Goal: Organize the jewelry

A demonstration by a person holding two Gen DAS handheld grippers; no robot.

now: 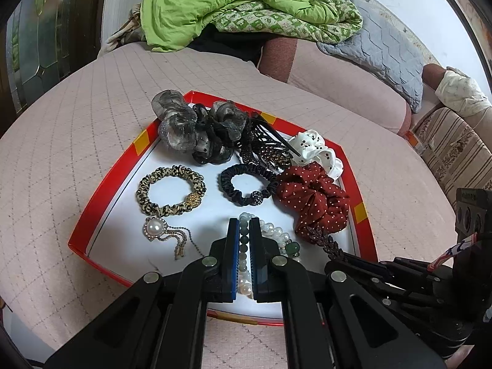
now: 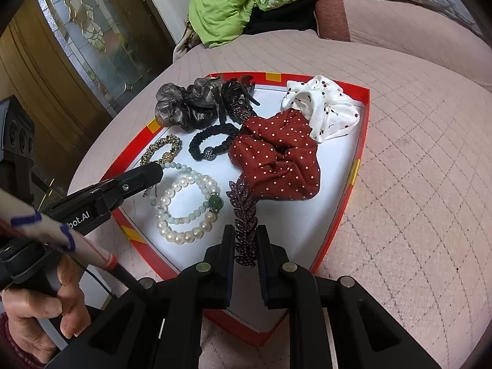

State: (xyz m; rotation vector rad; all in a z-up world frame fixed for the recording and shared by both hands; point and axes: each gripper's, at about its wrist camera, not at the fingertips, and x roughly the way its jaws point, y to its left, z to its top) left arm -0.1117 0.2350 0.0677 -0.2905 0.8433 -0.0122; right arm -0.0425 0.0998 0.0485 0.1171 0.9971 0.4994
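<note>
A red-rimmed tray (image 1: 92, 212) with a white floor lies on a pink quilted seat and holds the jewelry. My left gripper (image 1: 244, 226) is shut on the pale green bead bracelet (image 1: 244, 246), which lies with a white pearl bracelet (image 2: 178, 233). My right gripper (image 2: 244, 233) is narrowly open astride the dark leaf-shaped hair clip (image 2: 244, 215). A red dotted scrunchie (image 1: 313, 200), a black hair tie (image 1: 246, 184), a leopard hair tie (image 1: 170, 190) and a pearl brooch (image 1: 155, 229) also lie in the tray.
Grey and black organza scrunchies (image 1: 190, 129), a dark claw clip (image 1: 264, 147) and a white dotted scrunchie (image 1: 316, 150) fill the tray's far side. A green blanket (image 1: 221, 3) lies behind on the seat. A wooden glass-paned door (image 2: 77, 46) stands at left.
</note>
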